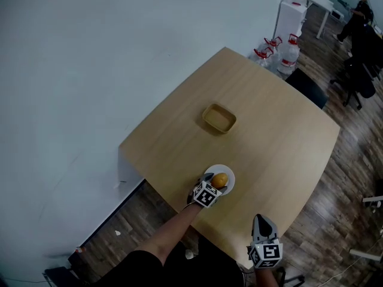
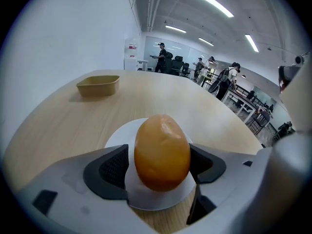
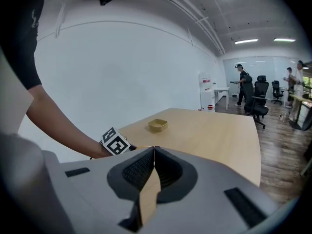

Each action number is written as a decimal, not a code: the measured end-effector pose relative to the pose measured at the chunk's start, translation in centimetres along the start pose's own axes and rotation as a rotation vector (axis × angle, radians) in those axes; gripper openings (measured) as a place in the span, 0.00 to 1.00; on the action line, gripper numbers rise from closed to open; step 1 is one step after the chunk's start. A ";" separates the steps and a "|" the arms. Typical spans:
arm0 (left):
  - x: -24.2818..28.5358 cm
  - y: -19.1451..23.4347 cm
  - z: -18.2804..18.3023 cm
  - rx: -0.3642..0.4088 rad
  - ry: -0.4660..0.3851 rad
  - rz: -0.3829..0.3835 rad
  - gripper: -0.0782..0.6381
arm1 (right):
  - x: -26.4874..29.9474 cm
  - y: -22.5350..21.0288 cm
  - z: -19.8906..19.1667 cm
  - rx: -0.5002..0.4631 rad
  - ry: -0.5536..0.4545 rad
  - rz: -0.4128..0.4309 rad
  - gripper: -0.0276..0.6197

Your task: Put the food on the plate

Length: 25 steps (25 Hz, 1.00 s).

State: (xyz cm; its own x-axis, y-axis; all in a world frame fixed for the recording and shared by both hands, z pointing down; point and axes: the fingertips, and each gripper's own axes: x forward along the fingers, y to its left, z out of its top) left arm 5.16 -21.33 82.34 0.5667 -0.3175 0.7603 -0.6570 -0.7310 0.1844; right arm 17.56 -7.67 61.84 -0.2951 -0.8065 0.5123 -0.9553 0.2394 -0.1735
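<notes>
1. The left gripper (image 2: 162,165) is pinching the food (image 2: 162,152), an orange egg-shaped piece, with one jaw pressing on each flank. Its long axis is running crosswise to the line between the jaws, so they are gripping its narrow waist.
2. The food is sitting directly over the white plate (image 2: 118,136), with plate rim showing on both sides. I cannot tell whether it is touching the plate yet.
3. Judging from this, the coming move is calling for only a short drop or a release, with no sideways travel.
4. The tan bowl (image 1: 219,118) is standing well apart, farther across the desk (image 1: 275,136).
5. The right gripper (image 3: 154,152) is hanging by the desk's near edge, jaws pressed together on nothing, farther from the plate than the left.
</notes>
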 end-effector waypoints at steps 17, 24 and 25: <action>-2.4 2.5 0.9 -0.071 -0.064 0.069 0.58 | -1.0 0.1 1.0 -0.003 -0.038 0.005 0.14; -7.0 2.6 2.4 -0.220 -0.210 0.068 0.58 | -0.8 0.9 1.6 -0.009 -0.058 0.012 0.14; -7.8 2.5 2.5 -0.226 -0.227 0.069 0.58 | -0.7 1.1 1.7 -0.008 -0.063 0.012 0.14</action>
State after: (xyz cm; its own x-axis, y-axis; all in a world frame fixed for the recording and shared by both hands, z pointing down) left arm 0.31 -22.13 75.31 0.5967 -0.5071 0.6220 -0.7770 -0.5587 0.2900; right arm 16.76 -7.73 59.90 -0.3056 -0.8357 0.4563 -0.9517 0.2538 -0.1725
